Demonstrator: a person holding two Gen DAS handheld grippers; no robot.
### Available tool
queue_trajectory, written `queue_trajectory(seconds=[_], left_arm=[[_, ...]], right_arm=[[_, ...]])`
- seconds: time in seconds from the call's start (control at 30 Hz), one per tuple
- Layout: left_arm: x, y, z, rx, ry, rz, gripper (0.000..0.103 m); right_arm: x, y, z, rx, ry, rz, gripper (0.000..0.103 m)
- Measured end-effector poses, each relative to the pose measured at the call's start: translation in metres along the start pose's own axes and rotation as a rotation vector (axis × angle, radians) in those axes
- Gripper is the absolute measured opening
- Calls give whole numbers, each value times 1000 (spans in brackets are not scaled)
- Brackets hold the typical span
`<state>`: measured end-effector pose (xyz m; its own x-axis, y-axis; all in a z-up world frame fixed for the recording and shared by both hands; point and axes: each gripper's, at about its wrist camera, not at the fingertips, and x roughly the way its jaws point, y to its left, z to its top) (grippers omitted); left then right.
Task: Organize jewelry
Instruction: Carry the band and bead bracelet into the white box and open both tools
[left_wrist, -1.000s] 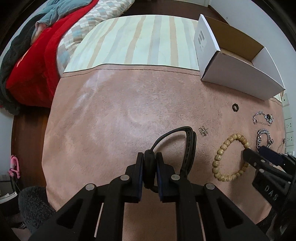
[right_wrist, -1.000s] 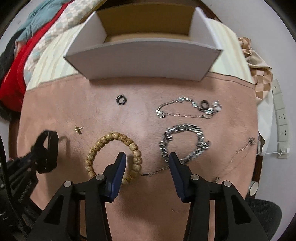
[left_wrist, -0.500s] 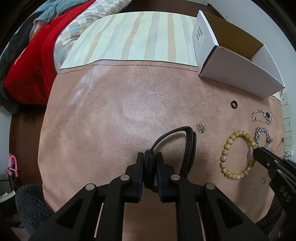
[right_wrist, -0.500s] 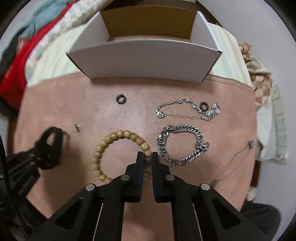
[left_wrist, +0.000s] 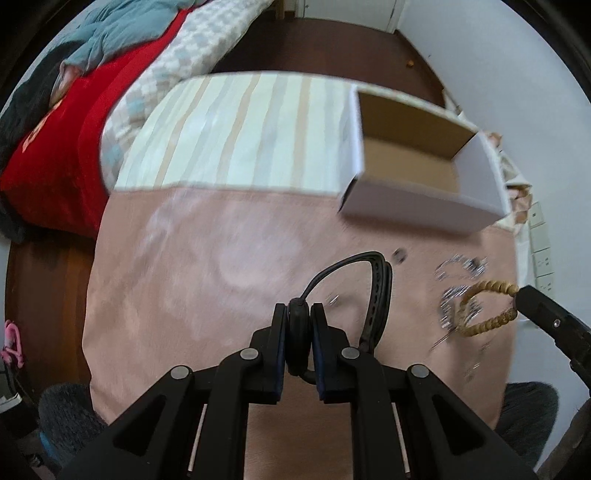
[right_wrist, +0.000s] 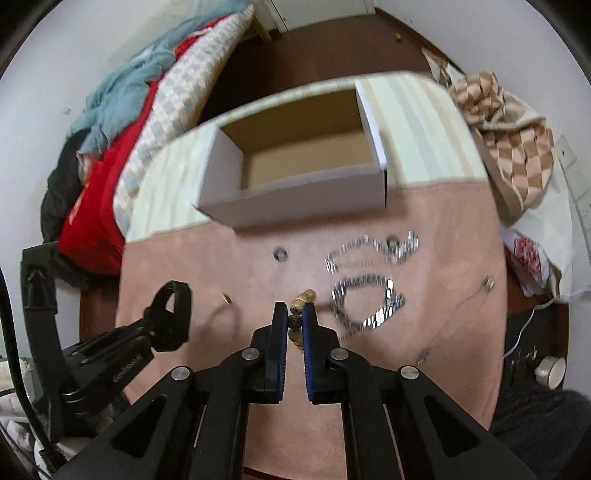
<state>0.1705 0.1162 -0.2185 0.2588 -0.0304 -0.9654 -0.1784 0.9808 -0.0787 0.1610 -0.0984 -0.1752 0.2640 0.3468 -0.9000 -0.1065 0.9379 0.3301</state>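
My left gripper (left_wrist: 299, 314) is shut on a black band-like wristband (left_wrist: 376, 291) and holds it above the pink mat (left_wrist: 192, 280). My right gripper (right_wrist: 294, 314) is shut on the wooden bead bracelet (right_wrist: 303, 296), lifted off the mat; it shows hanging from the right gripper's tip in the left wrist view (left_wrist: 487, 306). An open white cardboard box (right_wrist: 295, 184) stands at the mat's far edge, empty inside. A silver chain bracelet (right_wrist: 369, 301), a thinner silver bracelet (right_wrist: 373, 249), a small dark ring (right_wrist: 280, 254) and a small gold piece (right_wrist: 226, 298) lie on the mat.
A thin necklace (right_wrist: 476, 295) lies at the mat's right side. A striped cloth (left_wrist: 236, 133) covers the table beyond the mat. A bed with red and blue bedding (left_wrist: 74, 92) is at the left. A checkered cloth (right_wrist: 509, 140) lies at the right.
My right gripper closed on the bead bracelet and lifted it off the mat. Both grippers rose and moved toward the box. The left gripper kept its hold on the black wristband.
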Motion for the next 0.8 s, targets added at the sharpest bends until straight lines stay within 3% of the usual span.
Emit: queue_trajectory(seconds=[0.17, 0.33, 0.53, 0.73, 0.8], left_arm=[[-25, -25, 39, 15, -46, -56, 10], [-35, -48, 86, 58, -86, -65, 10], [-12, -66, 116, 67, -33, -95, 10], [25, -75, 135, 47, 68, -130, 12], [28, -77, 138, 32, 85, -144, 20]], right_arm=[[-39, 3, 42, -17, -80, 19, 8], [-54, 6, 91, -46, -142, 20, 8], [-21, 1, 141, -59, -115, -4, 8], [21, -16, 161, -45, -51, -13, 8], [34, -25, 165, -25, -6, 6, 8]])
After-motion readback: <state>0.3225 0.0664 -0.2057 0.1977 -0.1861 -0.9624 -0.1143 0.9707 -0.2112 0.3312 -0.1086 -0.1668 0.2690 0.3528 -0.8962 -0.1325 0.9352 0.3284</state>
